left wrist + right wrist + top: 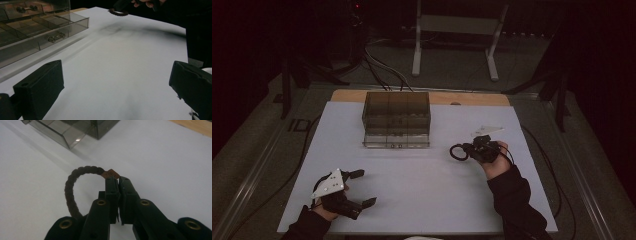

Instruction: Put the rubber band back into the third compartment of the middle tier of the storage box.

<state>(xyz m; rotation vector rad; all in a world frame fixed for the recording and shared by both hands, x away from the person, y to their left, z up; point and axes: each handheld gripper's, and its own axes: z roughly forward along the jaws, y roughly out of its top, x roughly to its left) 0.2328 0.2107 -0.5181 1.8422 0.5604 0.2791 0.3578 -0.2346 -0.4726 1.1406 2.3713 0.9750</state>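
Starting at the left, the left gripper (pixel 357 187) rests low on the white desk (pixel 422 180), jaws wide and empty. Centre back sits the smoky drawer box (pixel 396 119). Over on the right, the right gripper (pixel 118 178) has its jaws clamped on the braided cord loop (pixel 72 185), right beside its copper tag (pixel 110 173). Looks light, soft and floppy; that stiff tag end seems the surest hold.

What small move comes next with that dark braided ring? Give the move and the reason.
Probably carry the braided ring on toward the open drawer of the smoky plastic organizer. The right gripper is shut on it at its small copper tag, held above the white sheet, and the drawer compartments look free.
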